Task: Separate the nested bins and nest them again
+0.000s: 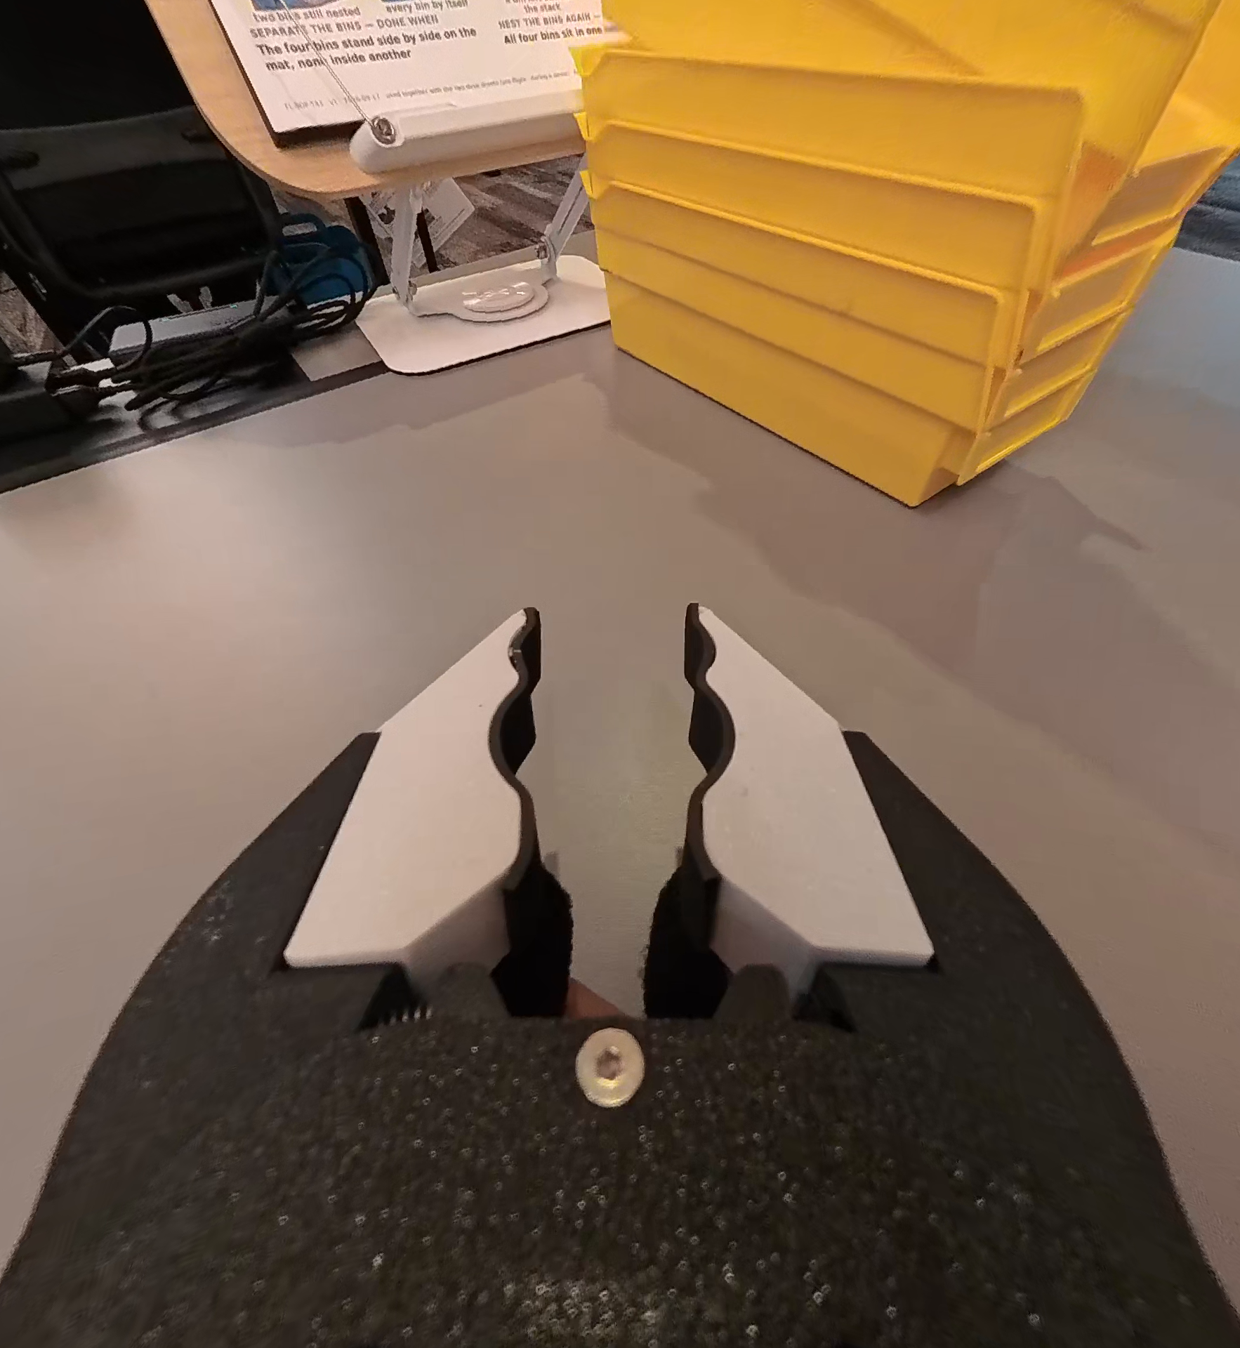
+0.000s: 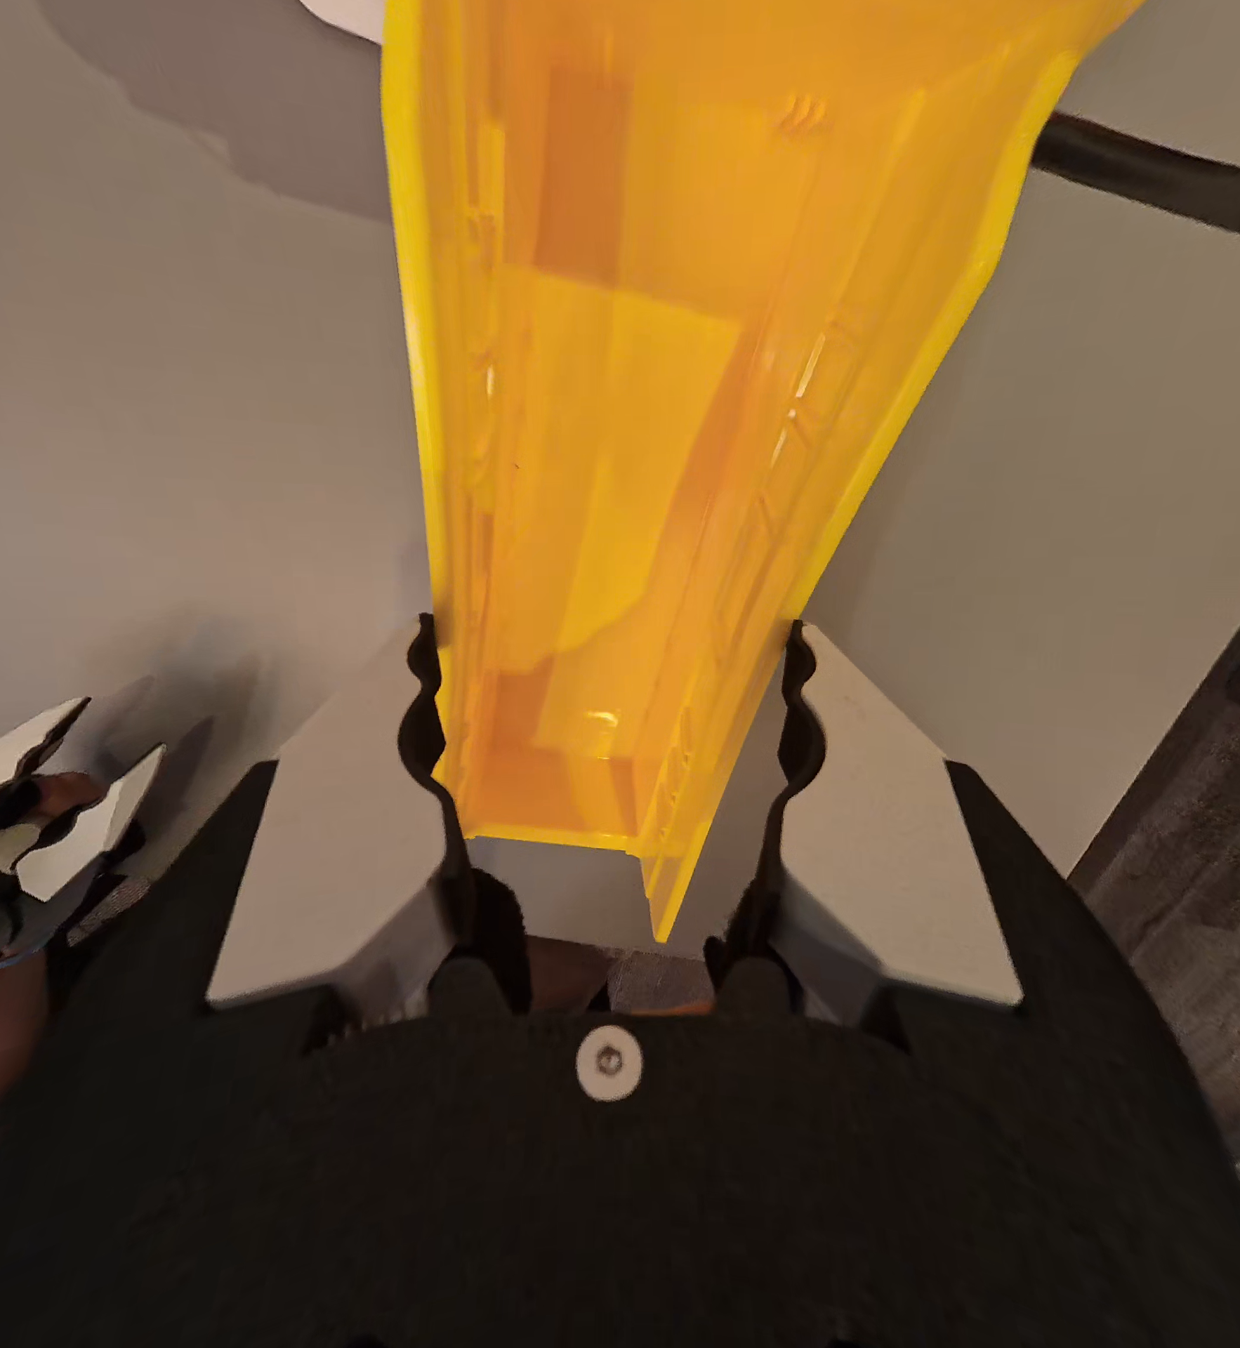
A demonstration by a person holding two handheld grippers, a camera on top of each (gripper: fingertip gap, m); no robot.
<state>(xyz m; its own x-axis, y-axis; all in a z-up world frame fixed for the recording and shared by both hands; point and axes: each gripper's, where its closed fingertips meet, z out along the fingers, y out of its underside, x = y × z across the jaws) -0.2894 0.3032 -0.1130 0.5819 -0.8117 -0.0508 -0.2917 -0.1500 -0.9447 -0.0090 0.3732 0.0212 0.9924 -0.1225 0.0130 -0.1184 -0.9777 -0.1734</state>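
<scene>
A stack of nested yellow bins [image 1: 821, 292] stands on the grey table [image 1: 238, 656] at the upper right of the left wrist view. Its top bin [image 1: 1186, 109] is tilted up and to the right. My left gripper [image 1: 611, 620] is open and empty, low over the table, short of the stack and to its left. In the right wrist view my right gripper [image 2: 608, 627] has its jaws spread wide, and its fingertips press both side walls of a yellow bin [image 2: 639, 365], whose near end is off the table. The left gripper also shows there at the lower left [image 2: 41, 795].
A white document stand [image 1: 456, 131] with a printed sheet stands behind the stack to the left. Black cables [image 1: 187, 343] lie past the table's far left edge. The table's right edge and dark floor [image 2: 1186, 802] show in the right wrist view. A black strip [image 2: 1149, 190] lies on the table.
</scene>
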